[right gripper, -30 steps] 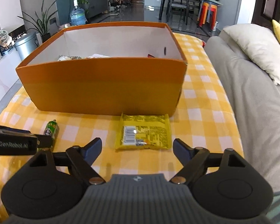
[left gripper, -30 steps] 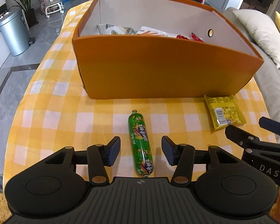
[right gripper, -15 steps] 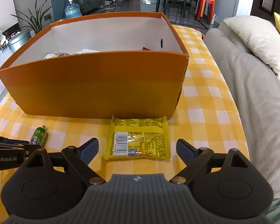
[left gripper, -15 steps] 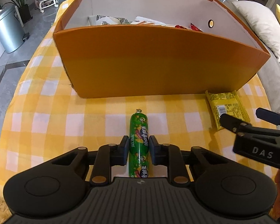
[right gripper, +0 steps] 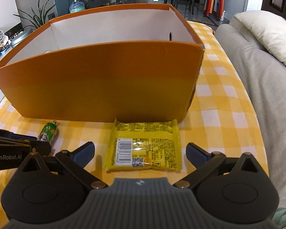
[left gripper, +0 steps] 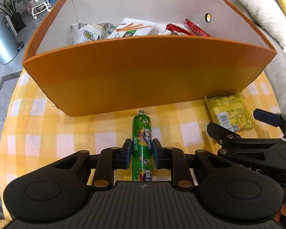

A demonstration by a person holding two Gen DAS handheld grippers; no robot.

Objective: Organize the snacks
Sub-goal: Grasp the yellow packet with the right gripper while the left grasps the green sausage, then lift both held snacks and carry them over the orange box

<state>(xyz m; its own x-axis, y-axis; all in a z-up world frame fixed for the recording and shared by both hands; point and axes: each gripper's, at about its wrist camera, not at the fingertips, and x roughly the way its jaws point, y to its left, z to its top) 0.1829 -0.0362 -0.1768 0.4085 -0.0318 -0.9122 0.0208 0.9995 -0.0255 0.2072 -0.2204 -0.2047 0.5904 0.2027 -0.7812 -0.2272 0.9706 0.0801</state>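
Green sausage stick point(left gripper: 142, 147): light, firm, slick-skinned; left gripper point(left gripper: 142, 155) pinches it mid-length, before the orange box point(left gripper: 143, 72). Yellow packet point(right gripper: 145, 146): flat, crinkly; right gripper point(right gripper: 140, 152) spread wide, jaws just opening, astride it.

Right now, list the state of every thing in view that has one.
Left gripper: jaws shut on the sausage.
Sausage: gripped at its middle, lying on the tablecloth, outside the box.
Right gripper: jaws wide, just been opening, either side of the yellow packet, not touching.
Yellow packet: flat on the cloth, barcode up, against the box.
Box: open-topped, snacks inside.
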